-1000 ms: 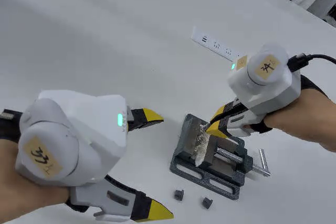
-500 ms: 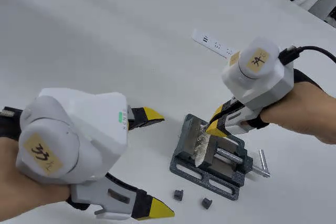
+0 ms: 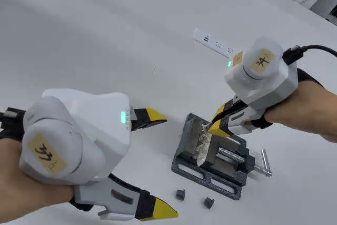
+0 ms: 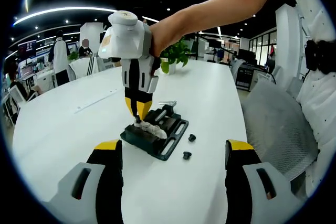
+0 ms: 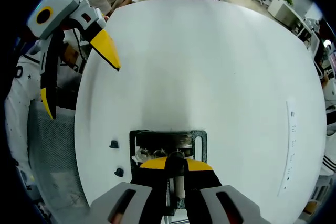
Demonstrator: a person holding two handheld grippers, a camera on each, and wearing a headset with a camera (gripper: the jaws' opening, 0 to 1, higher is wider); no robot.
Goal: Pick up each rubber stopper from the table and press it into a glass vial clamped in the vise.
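Seating step, I judge: the right tool (image 3: 214, 125), jaws pinched on what looks like a dark stopper (image 5: 176, 157), bears on a vial (image 3: 200, 147) in the vise (image 3: 209, 176). The left tool (image 3: 160, 164) gapes empty beside the vise. Next, lift one of the loose stoppers (image 3: 180, 194) just beside the vise.

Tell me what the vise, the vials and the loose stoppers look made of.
Vise: likely cast metal, matte dark grey, with a shiny bare steel screw. Vials: clear and glinting, probably glass. Stoppers: matte dark grey, no shine, likely rubber; too small to be sure.
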